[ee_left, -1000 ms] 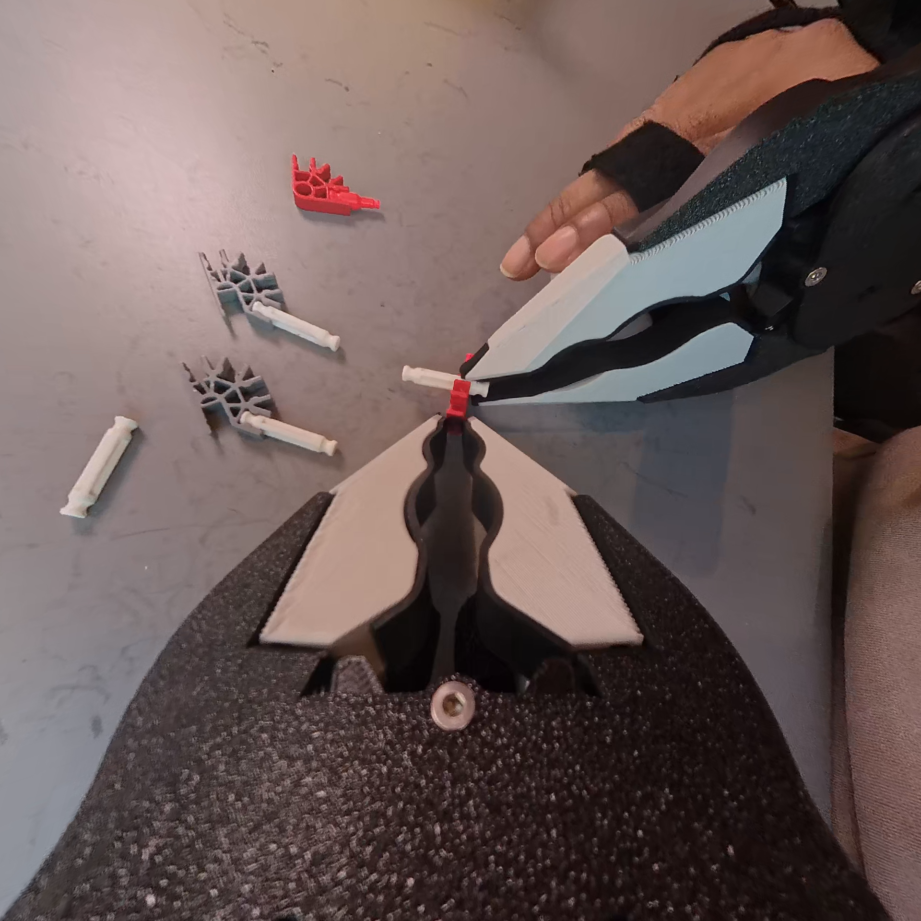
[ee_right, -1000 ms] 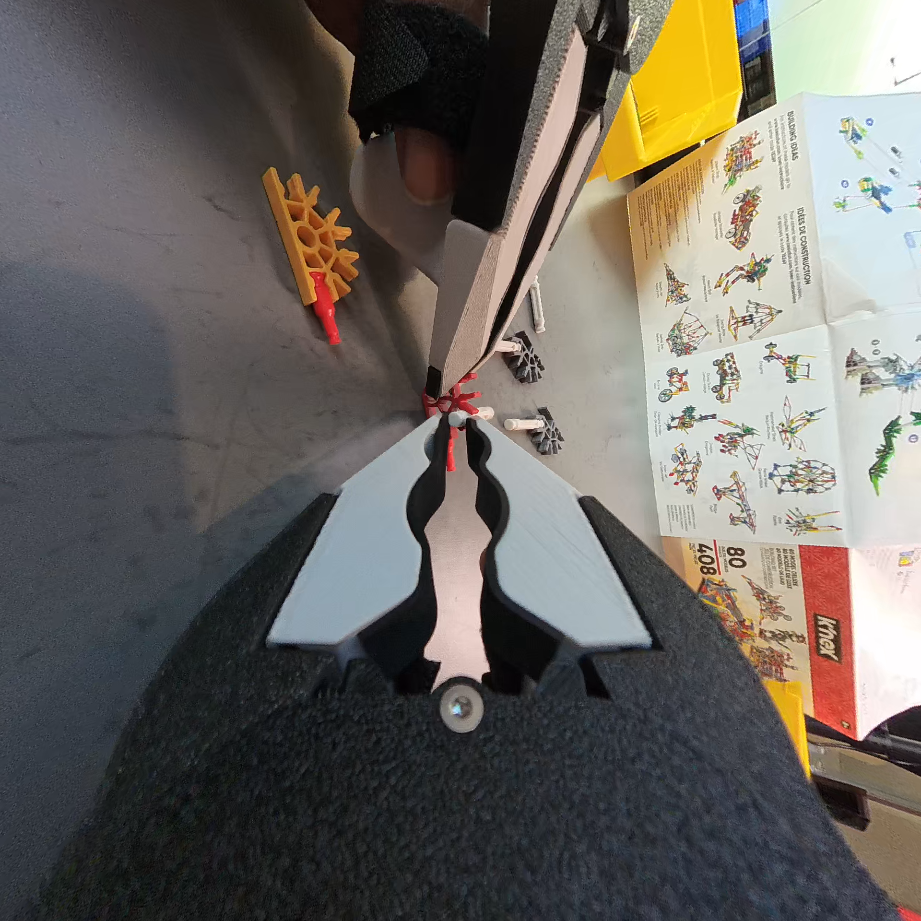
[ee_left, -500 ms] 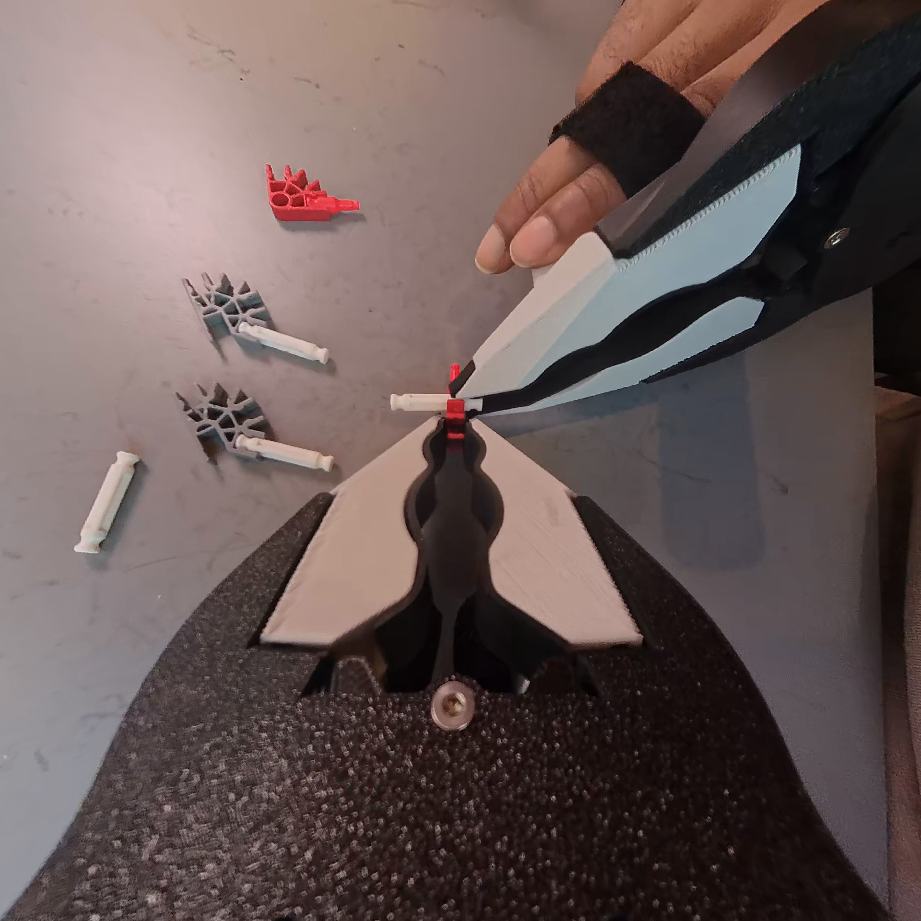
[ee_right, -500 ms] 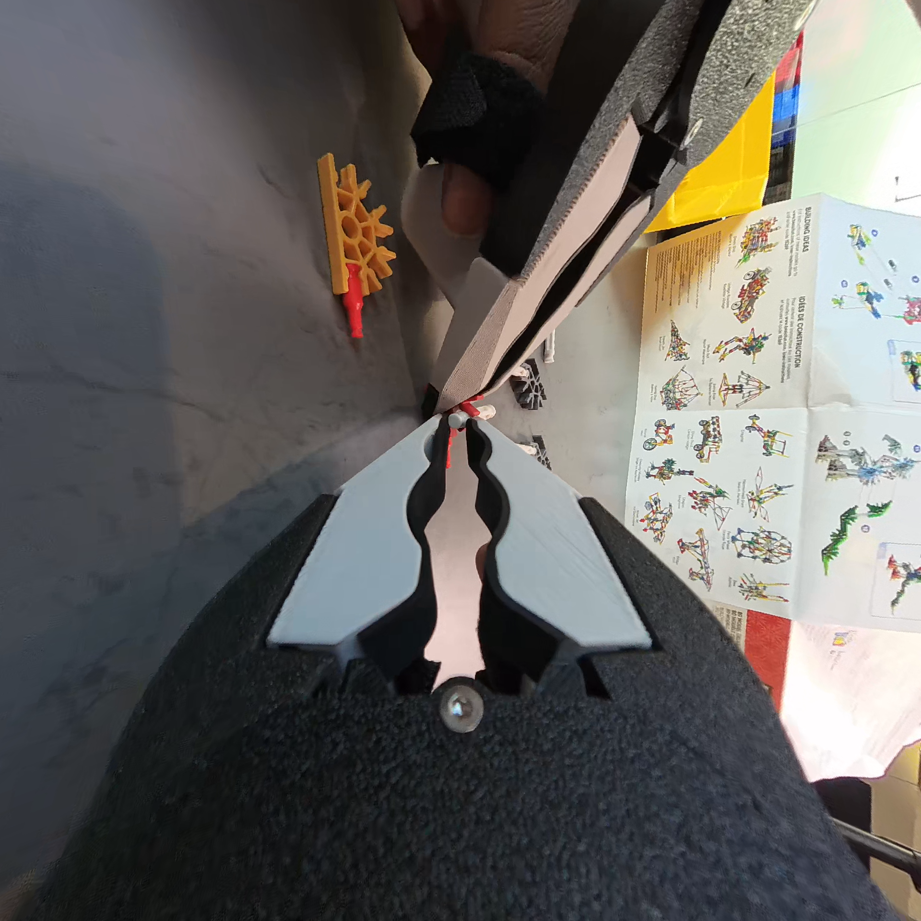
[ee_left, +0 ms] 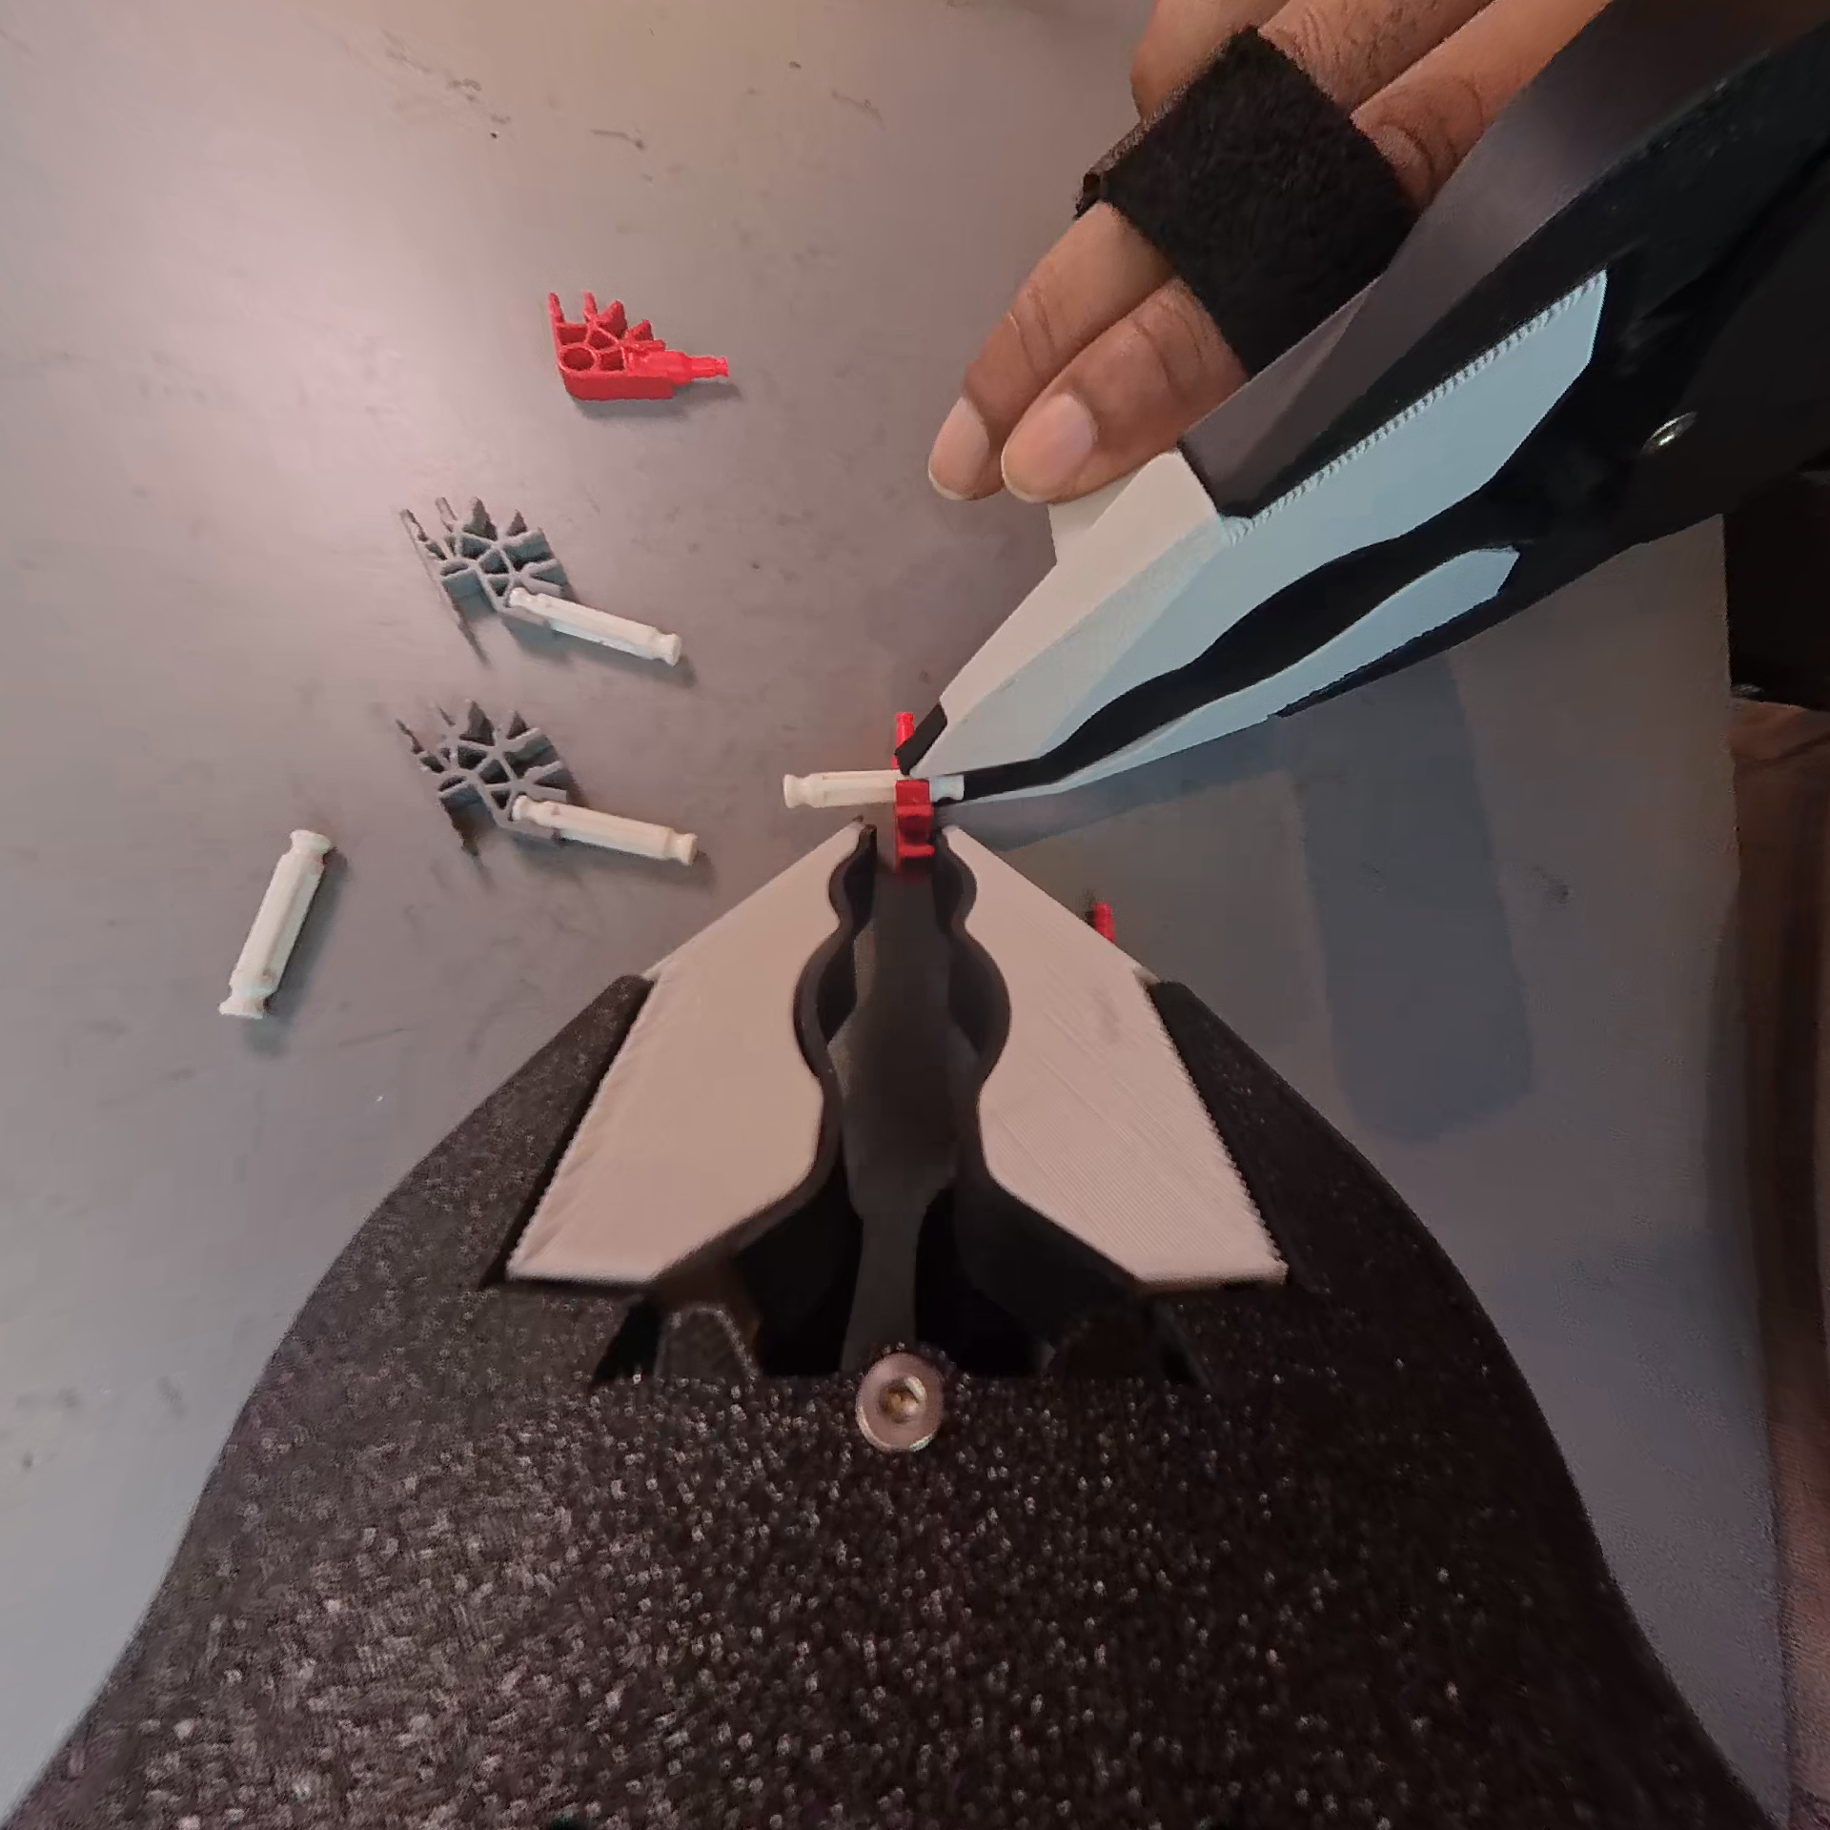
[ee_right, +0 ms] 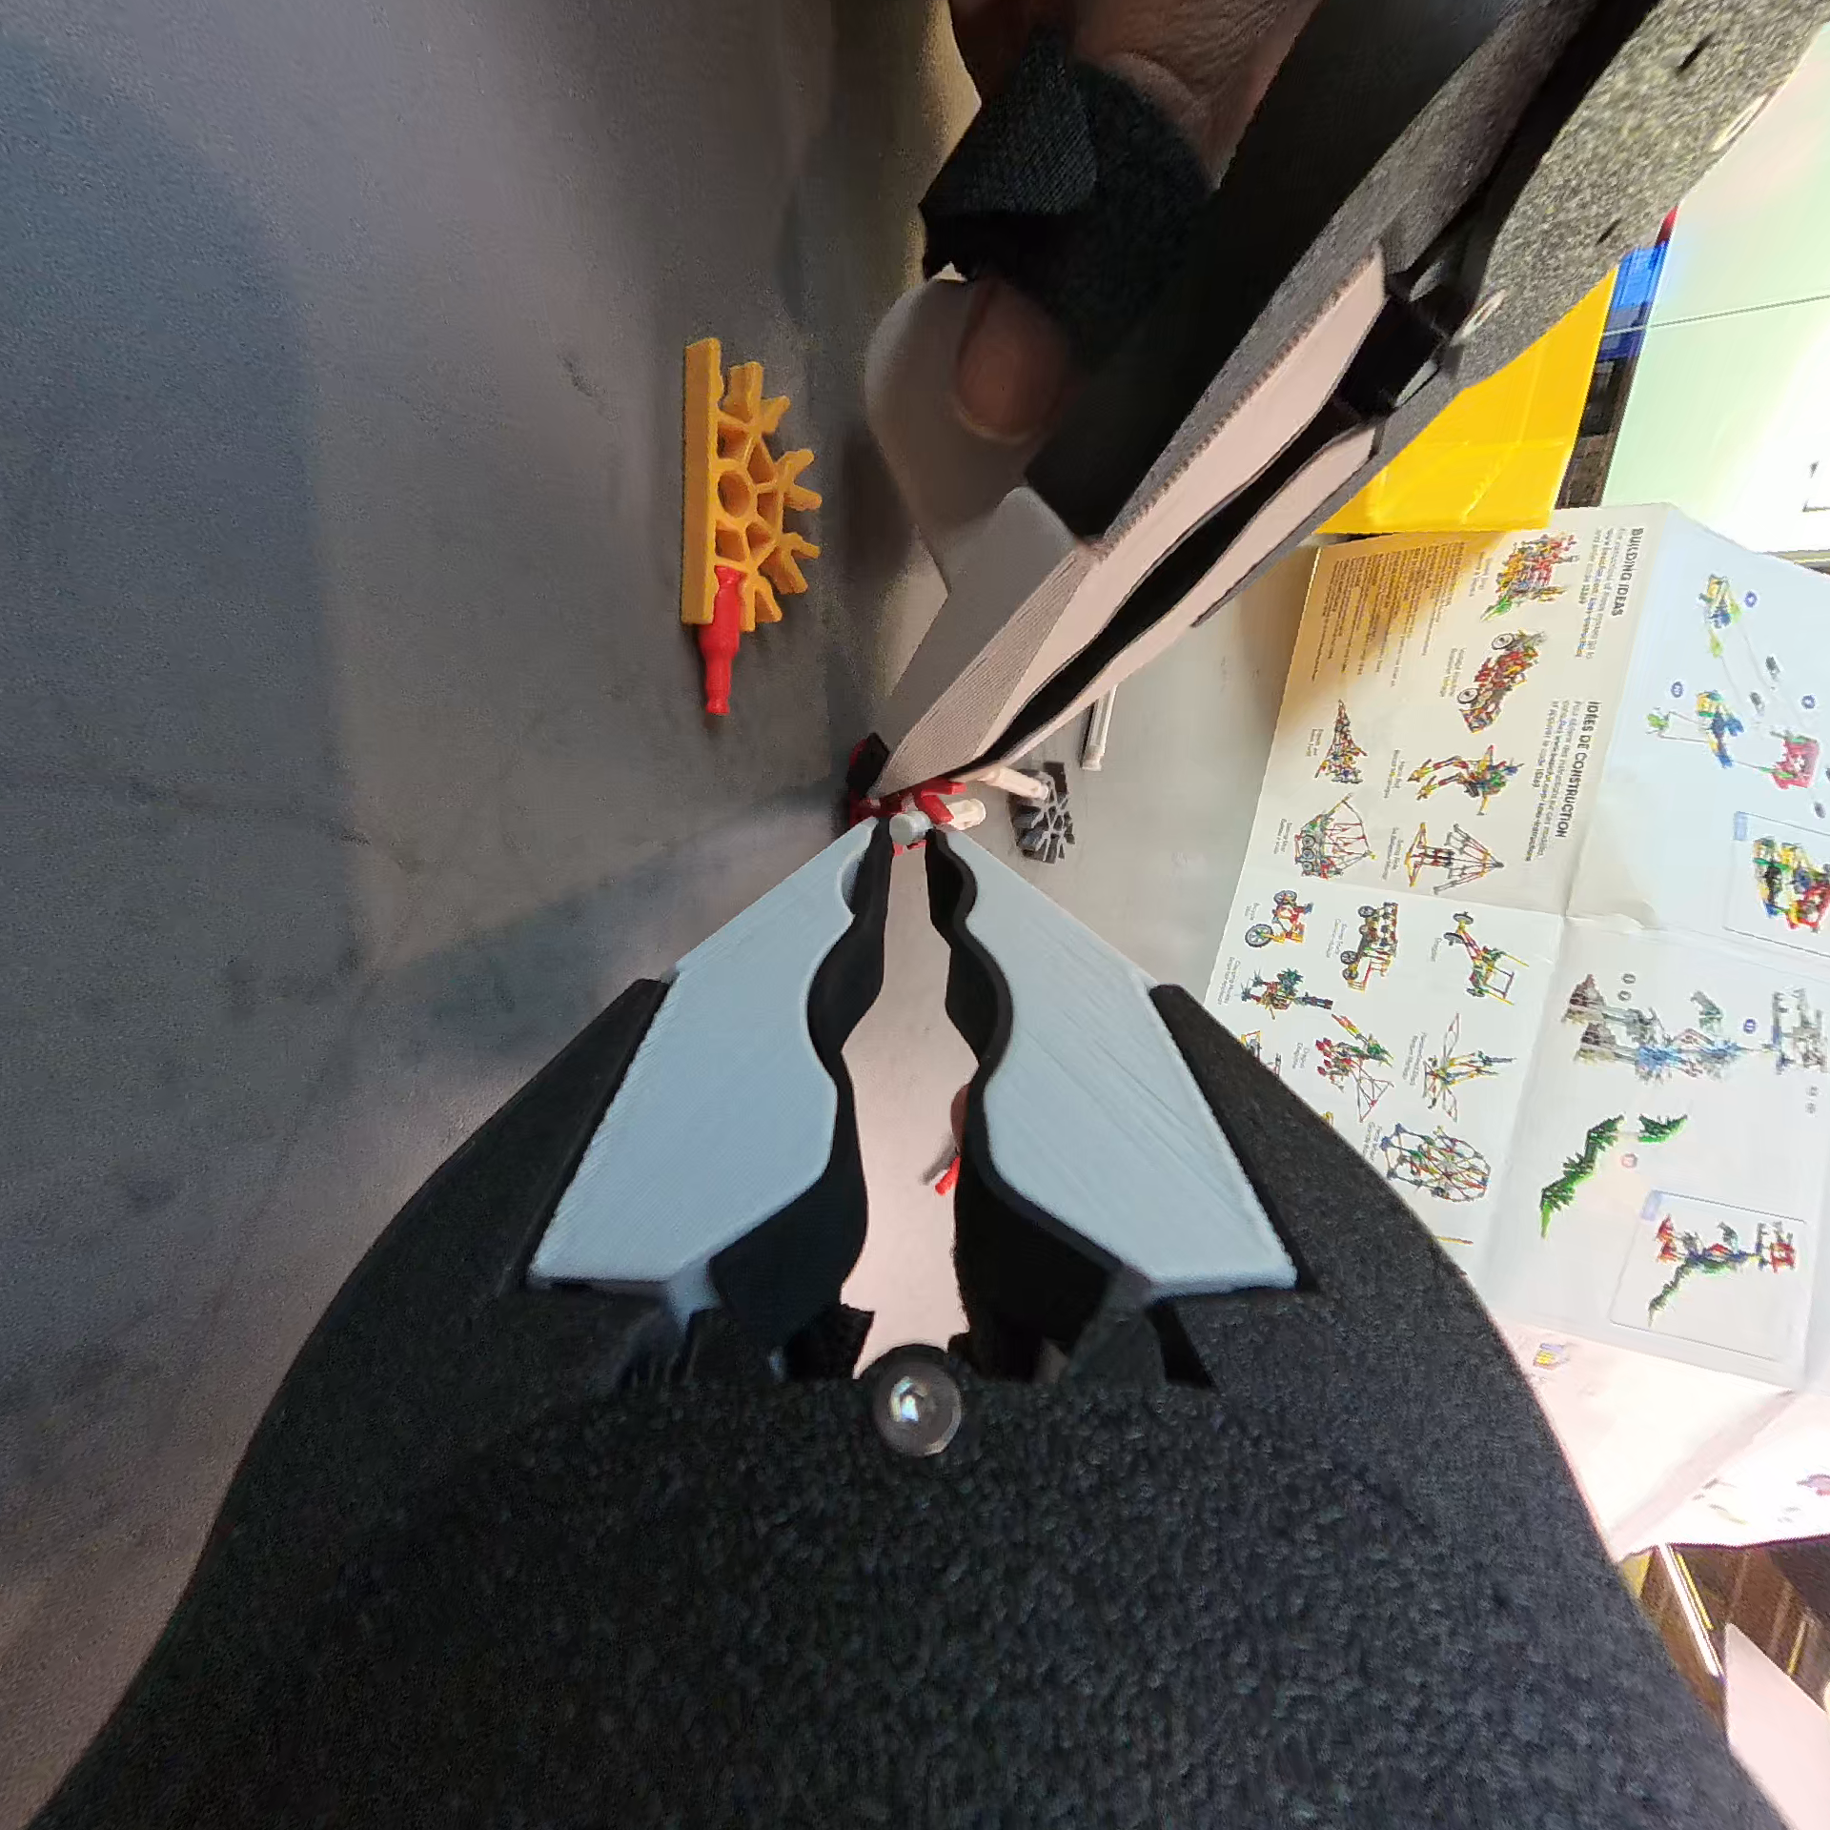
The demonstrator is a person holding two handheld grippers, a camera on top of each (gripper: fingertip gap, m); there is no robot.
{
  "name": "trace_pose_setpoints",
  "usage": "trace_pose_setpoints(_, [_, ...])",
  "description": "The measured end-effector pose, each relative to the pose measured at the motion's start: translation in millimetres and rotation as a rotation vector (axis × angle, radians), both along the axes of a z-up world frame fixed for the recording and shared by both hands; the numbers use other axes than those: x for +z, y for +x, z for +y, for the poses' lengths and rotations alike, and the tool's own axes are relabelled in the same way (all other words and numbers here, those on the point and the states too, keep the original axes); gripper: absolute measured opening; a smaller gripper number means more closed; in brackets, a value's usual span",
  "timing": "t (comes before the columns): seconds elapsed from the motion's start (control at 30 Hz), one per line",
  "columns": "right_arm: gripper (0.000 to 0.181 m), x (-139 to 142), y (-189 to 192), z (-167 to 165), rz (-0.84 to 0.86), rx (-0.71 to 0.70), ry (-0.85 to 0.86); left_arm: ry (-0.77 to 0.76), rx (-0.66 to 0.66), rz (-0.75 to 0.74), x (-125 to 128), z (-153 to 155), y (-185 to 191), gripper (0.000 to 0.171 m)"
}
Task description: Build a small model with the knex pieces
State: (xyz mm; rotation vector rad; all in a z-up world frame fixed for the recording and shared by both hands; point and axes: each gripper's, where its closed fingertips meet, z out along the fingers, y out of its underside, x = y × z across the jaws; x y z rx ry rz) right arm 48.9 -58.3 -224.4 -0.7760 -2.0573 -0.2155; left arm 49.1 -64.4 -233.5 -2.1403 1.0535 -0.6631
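My left gripper (ee_left: 906,852) is shut on a small red connector (ee_left: 911,827), held above the grey table (ee_left: 297,198). My right gripper (ee_left: 941,782) comes in from the upper right, shut on a short white rod (ee_left: 842,789). The rod lies across the red connector's top and touches it. In the right wrist view my right gripper (ee_right: 906,842) pinches the white rod's end (ee_right: 906,824), and the left gripper (ee_right: 881,782) reaches in from the upper right with the red connector (ee_right: 931,797). A hand (ee_left: 1069,396) holds the right gripper.
On the table lie a red connector with a stub (ee_left: 614,352), two grey connectors with white rods (ee_left: 495,559) (ee_left: 490,762) and a loose white rod (ee_left: 272,926). A yellow connector with a red rod (ee_right: 743,515), an instruction sheet (ee_right: 1485,842) and a yellow bin (ee_right: 1485,436) also show. Left and right tips are no more than a few centimetres apart.
Both grippers have tilted and shifted while staying shut and tip to tip. The white rod now sits lower, across the red connector. The right gripper points more steeply down.
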Motion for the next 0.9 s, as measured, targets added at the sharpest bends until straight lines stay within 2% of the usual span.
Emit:
trace_pose_setpoints(0.1, [0.004,0.0,-3.2,-1.5,0.001,0.003,0.015,-0.016,0.005,-0.025,0.6,-3.7,-3.2,0.007])
trace_pose_setpoints(0.53, [0.003,-0.2,-6.6,-5.7,0.055,0.033,0.015,0.061,-0.037,0.045,-0.1,-3.4,-5.2,0.004])
trace_pose_setpoints(0.9, [0.002,-0.9,-10.1,-8.6,0.006,0.053,0.024,0.081,-0.075,0.040,-0.3,-3.5,-7.1,0.003])
